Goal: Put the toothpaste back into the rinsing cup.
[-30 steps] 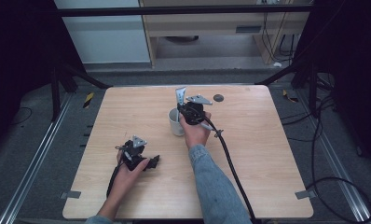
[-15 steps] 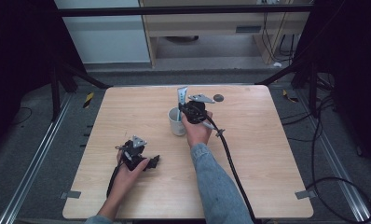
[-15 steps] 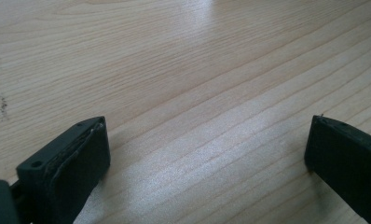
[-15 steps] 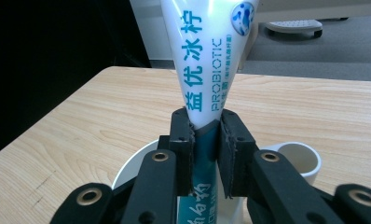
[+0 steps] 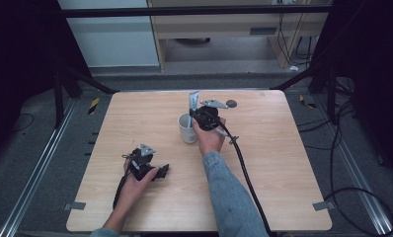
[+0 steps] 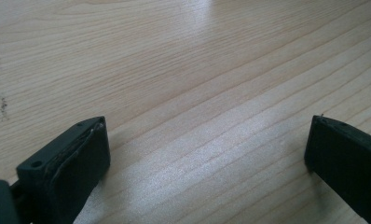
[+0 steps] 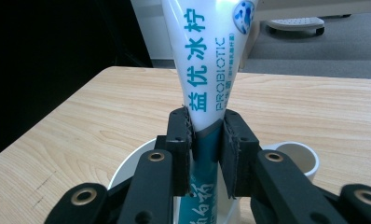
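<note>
A white and teal toothpaste tube [image 7: 211,60] stands upright in a white mug [image 7: 127,164], its flat end up. My right gripper [image 7: 207,135] is shut on the tube's lower part, above the mug's mouth. Its jaws have just been opening a little, and the pads still touch the tube. From above, the mug [image 5: 187,130] sits near the table's middle with the tube [image 5: 193,101] rising from it and the right gripper [image 5: 195,114] beside it. My left gripper [image 5: 161,171] rests open on the near left of the table; between its jaws [image 6: 207,154] lies bare wood.
A small dark round thing [image 5: 231,103] lies on the table [image 5: 283,163] behind the mug. The right gripper's black cable [image 5: 244,168] trails back over the table's near edge. Metal rails and loose cables run along the floor on both sides.
</note>
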Available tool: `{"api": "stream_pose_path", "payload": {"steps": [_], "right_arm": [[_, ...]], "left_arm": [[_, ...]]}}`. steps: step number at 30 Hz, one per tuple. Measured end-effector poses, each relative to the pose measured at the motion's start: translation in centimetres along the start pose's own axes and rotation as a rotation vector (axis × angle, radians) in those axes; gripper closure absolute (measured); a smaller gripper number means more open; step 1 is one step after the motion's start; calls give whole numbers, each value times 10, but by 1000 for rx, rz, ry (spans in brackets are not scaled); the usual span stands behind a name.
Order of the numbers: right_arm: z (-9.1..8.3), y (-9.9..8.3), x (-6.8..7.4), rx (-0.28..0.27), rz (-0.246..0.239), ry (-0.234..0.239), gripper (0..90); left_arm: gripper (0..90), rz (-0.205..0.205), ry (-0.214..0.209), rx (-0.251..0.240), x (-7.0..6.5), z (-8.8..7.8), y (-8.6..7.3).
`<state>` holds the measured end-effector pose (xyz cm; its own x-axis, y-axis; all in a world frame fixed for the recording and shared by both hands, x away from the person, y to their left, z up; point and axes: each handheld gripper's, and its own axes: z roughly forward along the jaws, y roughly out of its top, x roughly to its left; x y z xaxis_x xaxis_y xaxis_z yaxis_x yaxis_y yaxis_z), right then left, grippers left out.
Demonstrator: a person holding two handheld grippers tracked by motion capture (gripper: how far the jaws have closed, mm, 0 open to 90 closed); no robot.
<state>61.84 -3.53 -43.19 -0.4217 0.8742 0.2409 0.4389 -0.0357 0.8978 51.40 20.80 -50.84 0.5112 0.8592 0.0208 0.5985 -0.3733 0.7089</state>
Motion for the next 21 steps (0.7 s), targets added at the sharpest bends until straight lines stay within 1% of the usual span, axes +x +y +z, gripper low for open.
{"api": "stream_pose_path", "payload": {"steps": [6, 9, 13, 16, 17, 21], "right_arm": [[0, 0, 0, 2, -6, 0, 730], [0, 0, 1, 3, -19, -12, 722], [-1, 0, 1, 4, -20, -11, 719], [-1, 0, 1, 3, -21, -12, 707], [-1, 0, 1, 4, -21, -13, 688], [-3, -1, 1, 5, -32, -18, 677]], "left_arm": [[0, -4, 0, -4, 0, 0, 0], [0, -5, 1, -4, 0, 0, 0], [0, -5, 1, -4, 0, 0, 0], [0, -5, 1, -4, 0, 0, 0], [0, -5, 1, -4, 0, 0, 0], [0, -6, 1, -4, 0, 0, 0]]}}
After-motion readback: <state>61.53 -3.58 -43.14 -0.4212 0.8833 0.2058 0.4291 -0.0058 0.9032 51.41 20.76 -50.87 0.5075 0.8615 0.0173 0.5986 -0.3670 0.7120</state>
